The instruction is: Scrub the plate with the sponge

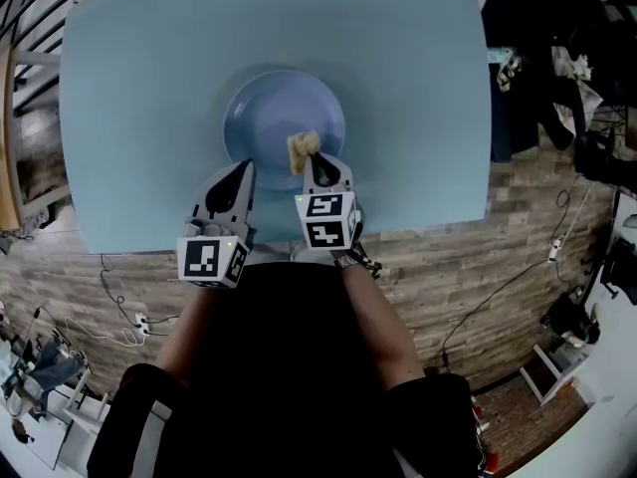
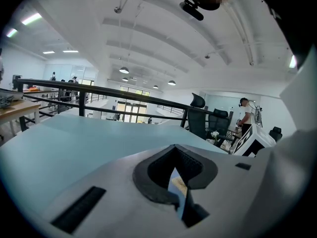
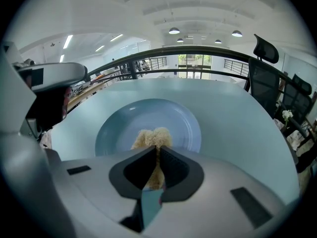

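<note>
Sponge (image 1: pixel 303 150): tan, coarse and crumpled, pinched upright in the right gripper (image 1: pixel 318 160), jaws closed tight on its lower half, the top bulging out past the tips. It sat over the near part of the plate (image 1: pixel 269 118); contact with the plate could not be made out. Plate: round, periwinkle blue, shallow with a broad rim, looked clean, lying flat at the middle of the table (image 1: pixel 129 98). Left gripper (image 1: pixel 242 170): jaws drawn almost together, only a thin slit left, nothing between them; tip at the plate's near-left rim. Table: pale blue, smooth, matte, rounded corners. Floor (image 1: pixel 478 257) of wood-look planks with loose cables. Beyond the table a dark railing (image 3: pixel 198 51), black office chairs (image 2: pixel 198 115), a white vaulted ceiling with round lamps (image 3: pixel 174 30).
</note>
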A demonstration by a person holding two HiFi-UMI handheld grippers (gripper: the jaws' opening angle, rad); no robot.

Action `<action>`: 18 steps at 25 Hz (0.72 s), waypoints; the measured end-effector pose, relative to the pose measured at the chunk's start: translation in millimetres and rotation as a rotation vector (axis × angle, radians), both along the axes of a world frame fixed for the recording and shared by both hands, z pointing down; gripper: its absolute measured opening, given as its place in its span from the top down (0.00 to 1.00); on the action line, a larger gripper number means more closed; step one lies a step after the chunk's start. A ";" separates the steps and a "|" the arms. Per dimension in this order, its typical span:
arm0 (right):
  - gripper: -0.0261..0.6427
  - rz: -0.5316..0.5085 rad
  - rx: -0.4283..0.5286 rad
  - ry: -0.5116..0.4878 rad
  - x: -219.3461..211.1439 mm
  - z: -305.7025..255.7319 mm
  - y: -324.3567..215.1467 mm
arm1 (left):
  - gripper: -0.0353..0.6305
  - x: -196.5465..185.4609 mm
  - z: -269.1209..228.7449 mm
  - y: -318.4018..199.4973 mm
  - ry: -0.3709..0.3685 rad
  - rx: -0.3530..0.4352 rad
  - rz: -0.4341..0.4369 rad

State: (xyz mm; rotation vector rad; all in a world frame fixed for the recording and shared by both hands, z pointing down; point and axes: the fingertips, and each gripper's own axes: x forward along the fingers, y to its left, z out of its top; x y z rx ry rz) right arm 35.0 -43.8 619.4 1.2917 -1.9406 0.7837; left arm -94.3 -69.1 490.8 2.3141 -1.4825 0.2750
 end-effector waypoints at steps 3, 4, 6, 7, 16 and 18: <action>0.92 -0.010 -0.003 0.004 6.0 -0.1 -5.9 | 0.94 8.4 0.5 -6.0 0.000 -0.005 0.001; 0.92 -0.015 -0.002 0.006 8.0 -0.3 -8.0 | 0.94 10.6 1.0 -7.6 0.001 -0.006 0.000; 0.92 -0.022 -0.002 0.010 12.1 -0.1 -12.0 | 0.94 14.3 2.3 -11.0 0.003 -0.009 -0.005; 0.92 -0.023 -0.003 0.012 14.6 0.3 -14.2 | 0.94 16.2 2.7 -13.2 0.003 -0.010 -0.007; 0.92 -0.034 -0.006 0.025 30.3 8.0 -39.6 | 0.94 29.6 15.0 -34.3 0.006 -0.035 -0.003; 0.92 -0.036 -0.004 0.028 32.8 7.3 -44.3 | 0.94 31.8 16.1 -37.3 0.005 -0.038 -0.001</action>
